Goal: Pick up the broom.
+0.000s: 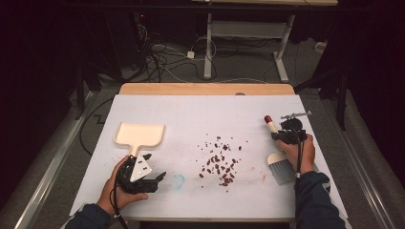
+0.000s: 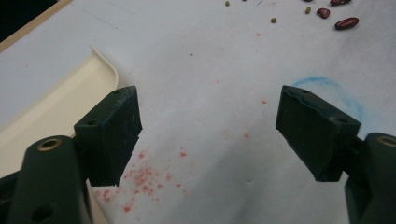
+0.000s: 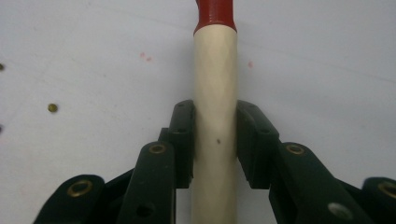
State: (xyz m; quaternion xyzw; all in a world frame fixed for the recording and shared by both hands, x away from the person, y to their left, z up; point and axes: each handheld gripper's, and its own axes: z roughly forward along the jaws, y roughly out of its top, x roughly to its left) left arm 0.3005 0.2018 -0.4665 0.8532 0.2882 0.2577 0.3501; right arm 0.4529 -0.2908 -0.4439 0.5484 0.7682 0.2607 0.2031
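Observation:
A small hand brush (image 1: 278, 157) with a cream handle, red tip and grey bristles lies at the table's right. My right gripper (image 1: 288, 136) is shut on its handle (image 3: 214, 112), both pads pressing the cream shaft below the red end. A cream dustpan (image 1: 139, 135) lies at the left, its rim (image 2: 105, 63) beside my left jaw. My left gripper (image 1: 155, 179) rests just in front of the pan's handle, open, with bare white sheet between its jaws (image 2: 210, 135). A scatter of dark red beans (image 1: 220, 162) lies in the table's middle.
The white sheet (image 1: 205, 109) covers a wooden table. A blue chalk smudge (image 1: 178, 180) and pink crumbs (image 2: 140, 179) mark it near my left gripper. Stray beans (image 2: 346, 22) lie ahead of that gripper. Cables and a desk frame (image 1: 248, 43) stand on the floor beyond.

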